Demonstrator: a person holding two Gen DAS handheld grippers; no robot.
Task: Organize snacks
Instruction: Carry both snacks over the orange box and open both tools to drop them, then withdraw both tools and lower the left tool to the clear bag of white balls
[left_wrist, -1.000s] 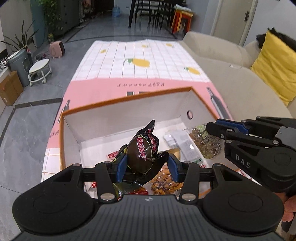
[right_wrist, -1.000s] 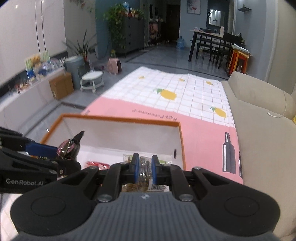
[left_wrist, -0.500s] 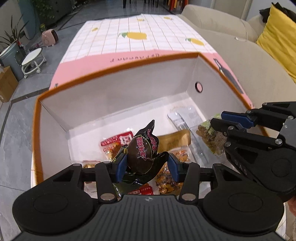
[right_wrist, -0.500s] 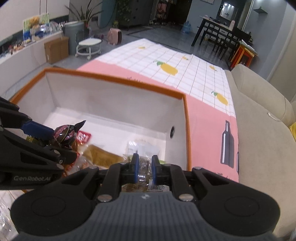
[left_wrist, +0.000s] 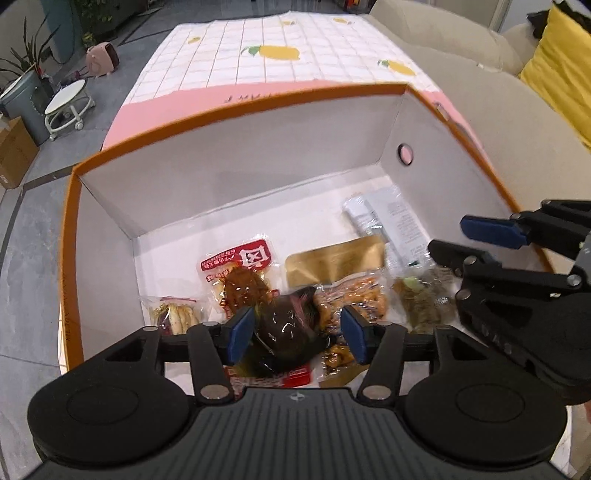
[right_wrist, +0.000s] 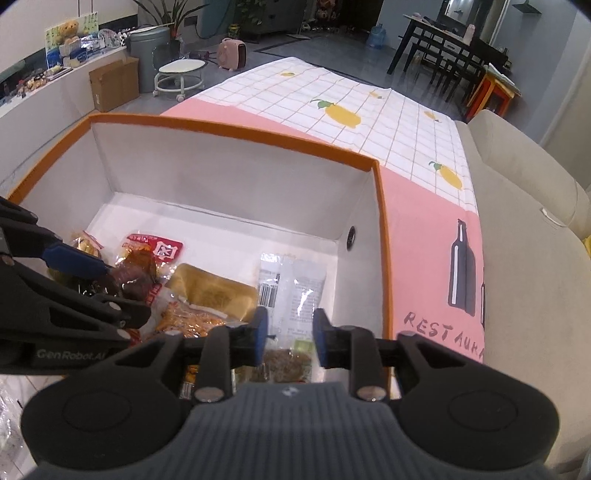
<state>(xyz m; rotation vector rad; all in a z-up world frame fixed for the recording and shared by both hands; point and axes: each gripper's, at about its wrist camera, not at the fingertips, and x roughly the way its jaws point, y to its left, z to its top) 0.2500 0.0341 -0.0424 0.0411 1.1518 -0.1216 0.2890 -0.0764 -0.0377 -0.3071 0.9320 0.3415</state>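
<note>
A: Both grippers are down in the box (left_wrist: 258, 107). The left gripper (left_wrist: 297, 334) has its jaws opening. The dark pack (left_wrist: 284, 332) sits between its pads with a gap on each side, so it looks let go and lying on the pile.

B: And the right one?

A: The right gripper (right_wrist: 288, 334) is opening too, though its jaws are narrower. The green pack (right_wrist: 286, 363) lies just under and between its pads. I can't tell if a pad touches the wrapper.

B: So what can go wrong?

A: Mostly snagging. The dark pack has a crinkled twisted wrapper. If a left pad catches a fold as the hand lifts, the pack could ride up and drop outside the box, or flip the orange pack (left_wrist: 354, 295) just right of the fingers.

B: Same on the right?

A: Worse, I'd judge. The gap is small, so thin film may cling to a pad. Lifting before the jaws widen could drag the pack out again.

B: What about the grippers hitting each other?

A: They're near. In the left view the right gripper (left_wrist: 491, 240) sits close on the right side. A sideways pull-out could knock them together or into the box wall just beyond the right fingers.

B: So straight up, after opening fully.

A: That's my read.
</note>
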